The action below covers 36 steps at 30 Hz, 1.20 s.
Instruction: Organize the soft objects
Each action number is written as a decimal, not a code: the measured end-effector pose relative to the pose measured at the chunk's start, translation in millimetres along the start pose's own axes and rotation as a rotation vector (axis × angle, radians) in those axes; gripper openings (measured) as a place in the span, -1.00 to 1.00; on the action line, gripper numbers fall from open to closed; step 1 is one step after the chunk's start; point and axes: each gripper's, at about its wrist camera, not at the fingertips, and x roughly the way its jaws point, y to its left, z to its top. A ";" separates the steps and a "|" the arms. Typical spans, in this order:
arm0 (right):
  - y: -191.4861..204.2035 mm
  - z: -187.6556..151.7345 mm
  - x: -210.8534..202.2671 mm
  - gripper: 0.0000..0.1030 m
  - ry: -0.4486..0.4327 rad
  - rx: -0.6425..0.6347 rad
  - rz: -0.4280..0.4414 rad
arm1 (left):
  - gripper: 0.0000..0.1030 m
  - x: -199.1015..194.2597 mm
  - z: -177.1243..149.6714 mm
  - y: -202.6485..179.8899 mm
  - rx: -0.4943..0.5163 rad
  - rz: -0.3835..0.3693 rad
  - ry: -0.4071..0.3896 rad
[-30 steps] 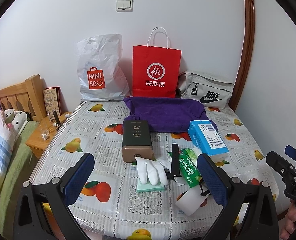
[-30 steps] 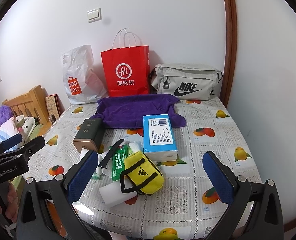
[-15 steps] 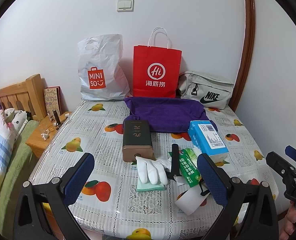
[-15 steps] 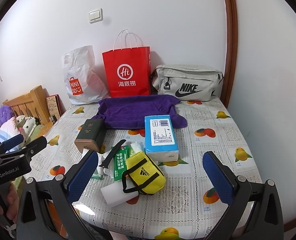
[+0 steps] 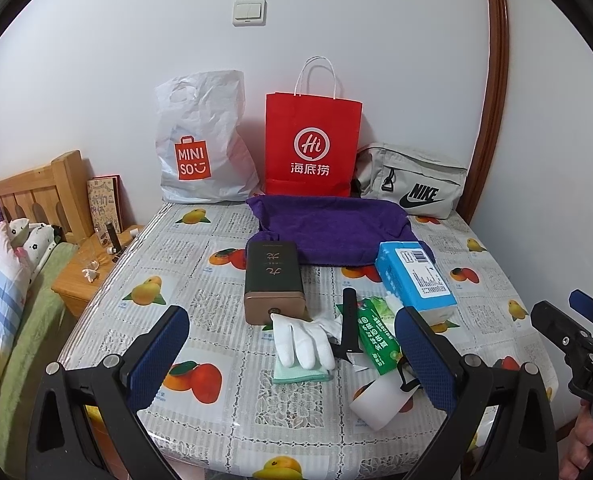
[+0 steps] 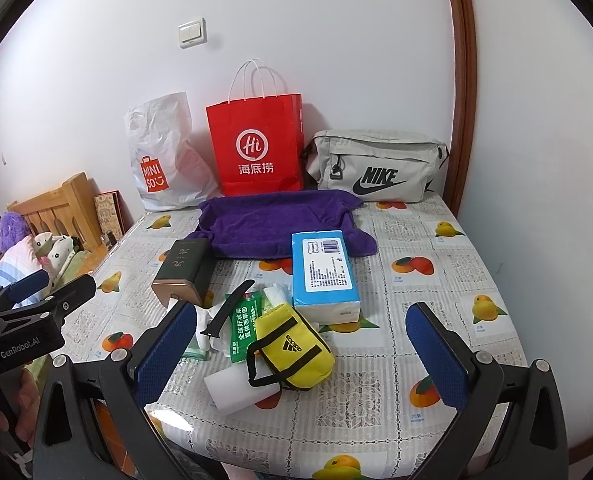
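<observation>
On the fruit-print table lie a purple towel (image 5: pixel 332 224) (image 6: pixel 280 222), a white glove (image 5: pixel 302 340) on a green cloth (image 5: pixel 300 372), a blue tissue pack (image 5: pixel 414 276) (image 6: pixel 322 268), a yellow Adidas pouch (image 6: pixel 292 350), a green packet (image 5: pixel 376 338) (image 6: pixel 242 326) and a white sponge block (image 5: pixel 378 404) (image 6: pixel 236 390). My left gripper (image 5: pixel 292 360) is open and empty, above the table's near edge before the glove. My right gripper (image 6: pixel 300 352) is open and empty, before the pouch.
A dark tea tin (image 5: pixel 272 280) and a black watch strap (image 5: pixel 348 320) lie among the items. A white Miniso bag (image 5: pixel 200 148), a red paper bag (image 5: pixel 312 148) and a grey Nike bag (image 5: pixel 412 188) stand along the back wall. A bed (image 5: pixel 0 280) and nightstand (image 5: pixel 92 264) are at left.
Both grippers have barely shifted; the right wrist view has crept slightly rightward. Nothing on the table has moved.
</observation>
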 end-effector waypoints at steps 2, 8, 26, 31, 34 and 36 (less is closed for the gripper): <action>0.2 0.1 0.0 1.00 0.000 0.000 0.001 | 1.00 -0.5 0.1 -0.4 -0.001 -0.001 0.000; 0.1 1.3 0.5 1.00 0.003 -0.002 0.001 | 1.00 -0.8 0.0 -0.4 0.002 0.000 -0.001; -19.2 -24.5 69.6 1.00 0.107 -0.009 0.059 | 1.00 66.1 -14.2 12.9 0.002 0.006 0.146; -23.3 -42.6 95.9 1.00 0.133 -0.048 0.092 | 1.00 85.0 -26.2 10.2 0.014 0.004 0.187; -25.9 -52.6 111.7 1.00 0.164 -0.062 0.141 | 1.00 97.5 -31.8 11.0 0.000 -0.006 0.217; -28.2 -59.1 123.8 1.00 0.187 -0.066 0.169 | 1.00 105.1 -34.8 11.6 -0.007 -0.008 0.229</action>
